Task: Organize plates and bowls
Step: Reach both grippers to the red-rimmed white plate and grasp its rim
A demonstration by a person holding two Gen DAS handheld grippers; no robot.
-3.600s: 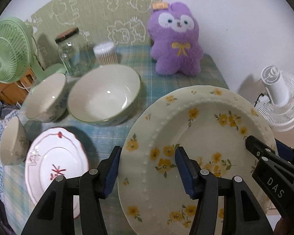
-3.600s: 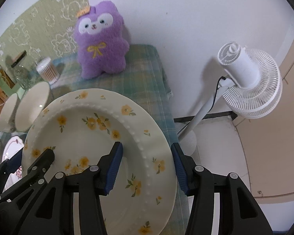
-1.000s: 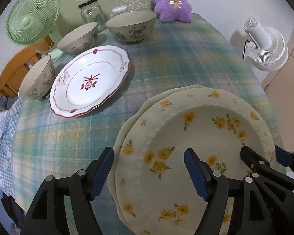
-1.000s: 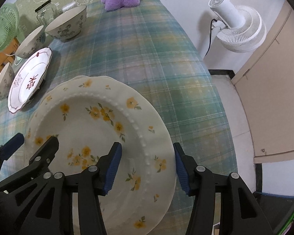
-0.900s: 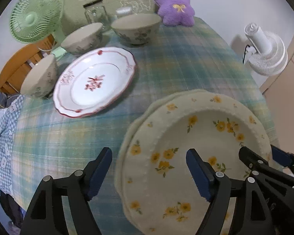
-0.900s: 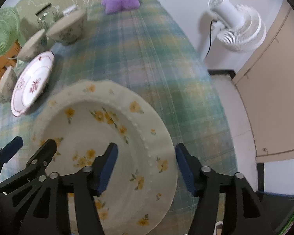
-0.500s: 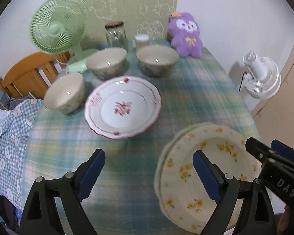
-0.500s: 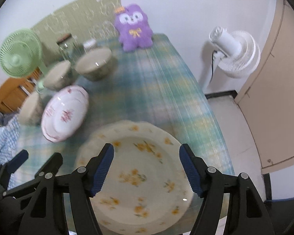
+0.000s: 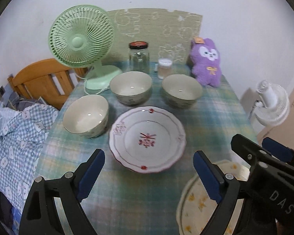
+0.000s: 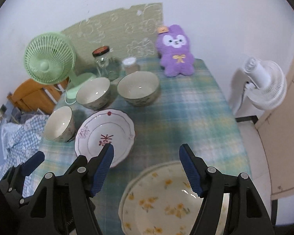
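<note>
Two cream plates with yellow flowers (image 10: 166,201) lie stacked at the table's near right corner, also in the left wrist view (image 9: 196,205). A white plate with red pattern (image 9: 147,139) lies mid-table, also in the right wrist view (image 10: 105,135). Three cream bowls stand behind it: left (image 9: 86,115), middle (image 9: 130,87), right (image 9: 181,90). My left gripper (image 9: 149,174) is open and empty above the near table edge. My right gripper (image 10: 146,166) is open and empty above the stacked plates.
A green desk fan (image 9: 81,39), a glass jar (image 9: 138,56), a small white-lidded container (image 9: 165,67) and a purple plush toy (image 9: 205,62) stand along the back. A white floor fan (image 10: 262,82) stands to the right of the table. A wooden chair (image 9: 41,78) is at the left.
Both grippers let go of the flowered plate, which now rests on the other flowered plate, and drew back and up. Both jaws opened wider.
</note>
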